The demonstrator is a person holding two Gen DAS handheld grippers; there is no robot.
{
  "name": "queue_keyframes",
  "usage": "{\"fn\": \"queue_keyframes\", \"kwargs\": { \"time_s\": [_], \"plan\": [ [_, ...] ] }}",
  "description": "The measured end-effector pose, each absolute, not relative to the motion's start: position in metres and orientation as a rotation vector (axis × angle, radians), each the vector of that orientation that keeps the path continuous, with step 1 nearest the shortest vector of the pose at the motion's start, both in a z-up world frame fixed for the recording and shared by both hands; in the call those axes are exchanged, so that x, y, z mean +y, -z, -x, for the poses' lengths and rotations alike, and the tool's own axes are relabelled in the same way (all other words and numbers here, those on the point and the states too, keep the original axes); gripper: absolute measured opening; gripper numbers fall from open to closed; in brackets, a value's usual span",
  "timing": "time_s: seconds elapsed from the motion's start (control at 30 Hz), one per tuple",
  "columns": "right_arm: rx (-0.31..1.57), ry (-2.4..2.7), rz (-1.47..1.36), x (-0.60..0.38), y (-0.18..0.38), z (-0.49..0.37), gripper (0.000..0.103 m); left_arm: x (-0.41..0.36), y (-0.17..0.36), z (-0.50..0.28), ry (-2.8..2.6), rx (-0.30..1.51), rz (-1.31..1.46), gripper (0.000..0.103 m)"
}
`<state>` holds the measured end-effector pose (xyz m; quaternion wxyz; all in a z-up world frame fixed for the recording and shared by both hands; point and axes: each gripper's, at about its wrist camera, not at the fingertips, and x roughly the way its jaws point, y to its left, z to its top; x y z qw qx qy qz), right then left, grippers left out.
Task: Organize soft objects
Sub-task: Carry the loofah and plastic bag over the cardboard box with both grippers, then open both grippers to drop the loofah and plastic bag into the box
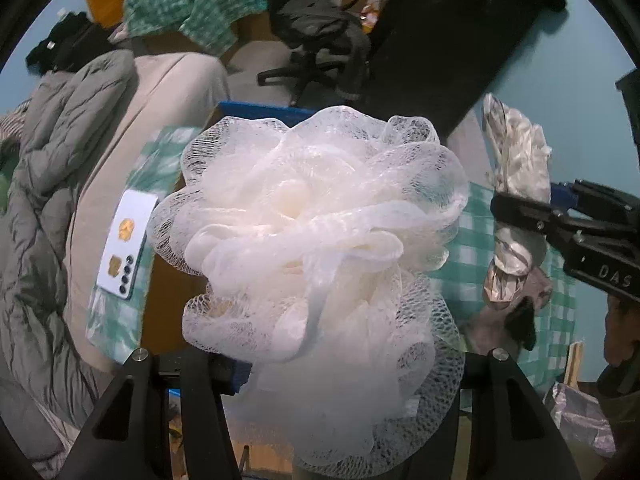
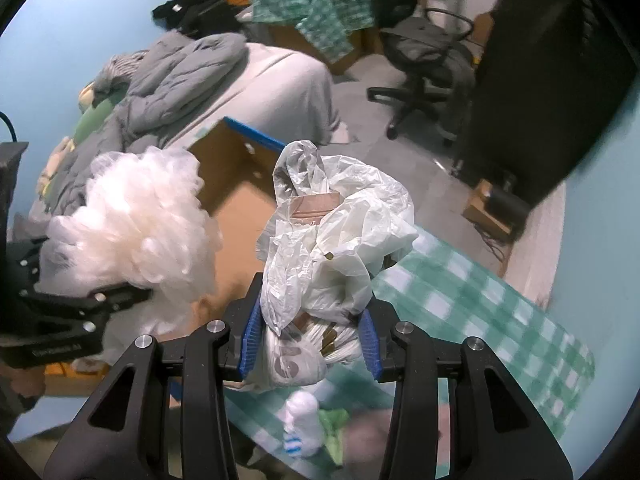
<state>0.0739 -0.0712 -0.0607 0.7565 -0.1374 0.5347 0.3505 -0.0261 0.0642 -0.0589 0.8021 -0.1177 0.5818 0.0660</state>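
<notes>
The left tool [image 1: 320,364] is squeezing a big white net bath puff [image 1: 316,232], and the puff bulges out over both of its black arms because it is so fluffy and squashy. The right tool [image 2: 310,344] is clamped on a crinkly white plastic bag [image 2: 332,240]; its blue pads [image 2: 251,340] press in on the bag's lower part, so the loose top flops up and out. Both soft things are up in the air, not lying on anything. Between and behind them sits an open cardboard box [image 2: 236,200] with a blue edge, and it looks like the place where soft things are meant to go, which may be why both are held up close to it. Under the bag is a counter with a green and white checked cloth [image 2: 480,292]. A small white bottle [image 2: 302,424] lies there too, but it is blurry. A phone [image 1: 126,240] lies on the cloth near the puff. Farther off are a bed with a grey blanket [image 2: 188,76] and a black office chair [image 2: 424,56]. Letting go over the box seems to be the next job, though the puff could catch on the pads.
</notes>
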Motion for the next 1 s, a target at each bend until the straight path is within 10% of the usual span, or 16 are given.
{"fn": "queue_keyframes", "kwargs": {
  "time_s": [0.57, 0.83, 1.0],
  "plan": [
    [1.256, -0.844, 0.388, 0.02, 0.11, -0.072, 0.042, 0.115, 0.112, 0.024, -0.203, 1.342, 0.326, 0.041],
    [1.249, -0.826, 0.381, 0.018, 0.106, -0.073, 0.077, 0.12, 0.101, 0.025, -0.234, 1.335, 0.329, 0.068],
    [1.235, -0.813, 0.362, 0.015, 0.098, -0.073, 0.078, 0.118, 0.091, 0.03, -0.247, 1.322, 0.322, 0.071]
  ]
}}
